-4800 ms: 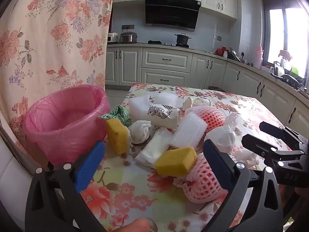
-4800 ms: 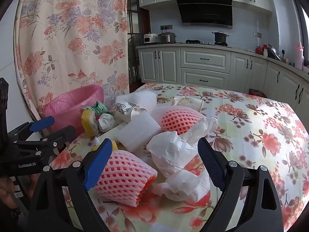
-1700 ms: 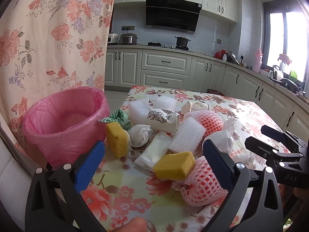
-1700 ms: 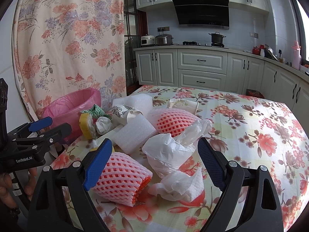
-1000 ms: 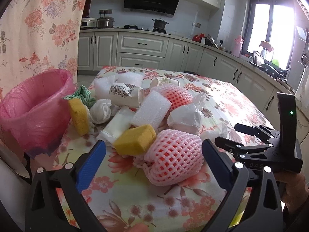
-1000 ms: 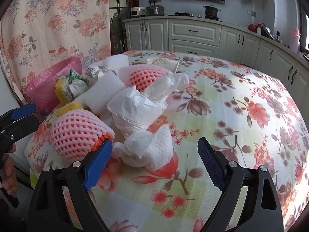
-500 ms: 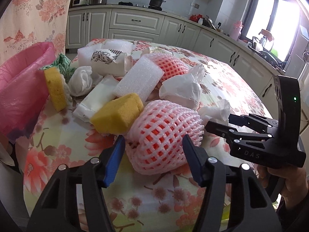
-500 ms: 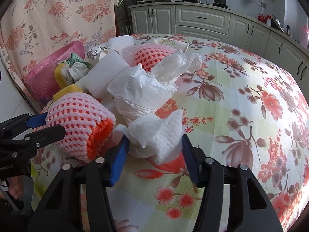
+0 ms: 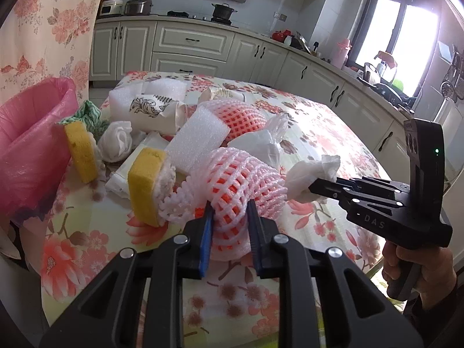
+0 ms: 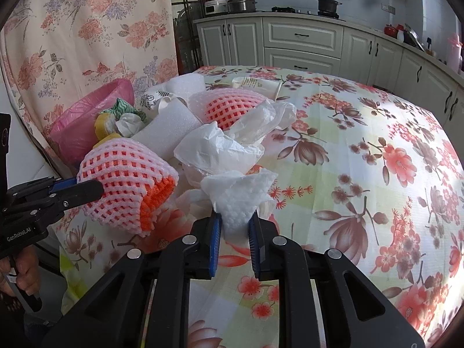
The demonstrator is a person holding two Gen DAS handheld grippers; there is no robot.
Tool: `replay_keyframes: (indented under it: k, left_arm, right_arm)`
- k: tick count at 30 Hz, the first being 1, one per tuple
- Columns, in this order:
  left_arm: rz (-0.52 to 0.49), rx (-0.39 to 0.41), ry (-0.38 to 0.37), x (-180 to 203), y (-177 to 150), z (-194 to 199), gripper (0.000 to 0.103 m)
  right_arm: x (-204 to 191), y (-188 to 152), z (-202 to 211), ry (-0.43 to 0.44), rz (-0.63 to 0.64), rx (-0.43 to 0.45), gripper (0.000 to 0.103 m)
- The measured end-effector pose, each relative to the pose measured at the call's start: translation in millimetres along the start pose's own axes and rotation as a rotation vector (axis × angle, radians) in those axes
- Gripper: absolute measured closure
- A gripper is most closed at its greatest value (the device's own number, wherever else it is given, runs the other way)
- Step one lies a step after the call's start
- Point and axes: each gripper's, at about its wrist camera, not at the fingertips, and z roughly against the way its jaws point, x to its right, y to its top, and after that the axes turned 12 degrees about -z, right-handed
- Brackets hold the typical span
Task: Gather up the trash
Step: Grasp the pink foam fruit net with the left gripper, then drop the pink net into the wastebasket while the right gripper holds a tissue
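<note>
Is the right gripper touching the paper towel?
Touching. The right wrist view shows the right gripper with both blue pads pressed into the crumpled paper towel.

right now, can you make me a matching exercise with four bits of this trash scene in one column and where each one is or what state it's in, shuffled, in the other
Things:
1. pink foam fruit net with orange lining
2. crumpled white paper towel
3. yellow sponge block
4. pink-lined trash bin

Places or states:
A. standing on edge, leaning against the net
B. squeezed between the pads of the left gripper, whose jaws are closing
C. at the table's edge, beside the pile, nothing visible inside from here
D. pinched in the right gripper

Pairs: 1-B, 2-D, 3-A, 4-C
</note>
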Motion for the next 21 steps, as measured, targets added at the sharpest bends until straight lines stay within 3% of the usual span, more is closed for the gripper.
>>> replay_keyframes:
  k: [8, 12, 16, 21]
  left_arm:
    - [0.001, 0.090, -0.031, -0.4, 19.4, 34.0, 0.081]
    - [0.001, 0.138, -0.008, -4.9, 30.6, 53.2, 0.081]
    - [0.018, 0.196, 0.060, -21.9, 42.4, 77.9, 0.081]
    - [0.044, 0.243, 0.197, -58.8, 54.5, 107.0, 0.081]
  right_arm:
    - [-7.6, 18.3, 24.5, 0.013, 0.006, 0.056, 0.085]
    - [-14.1, 28.2, 31.9, 0.022, 0.014, 0.078, 0.085]
    - [-28.2, 43.2, 35.9, 0.045, 0.036, 0.099, 0.085]
    - [-64.4, 69.5, 36.8, 0.095, 0.097, 0.126, 0.085]
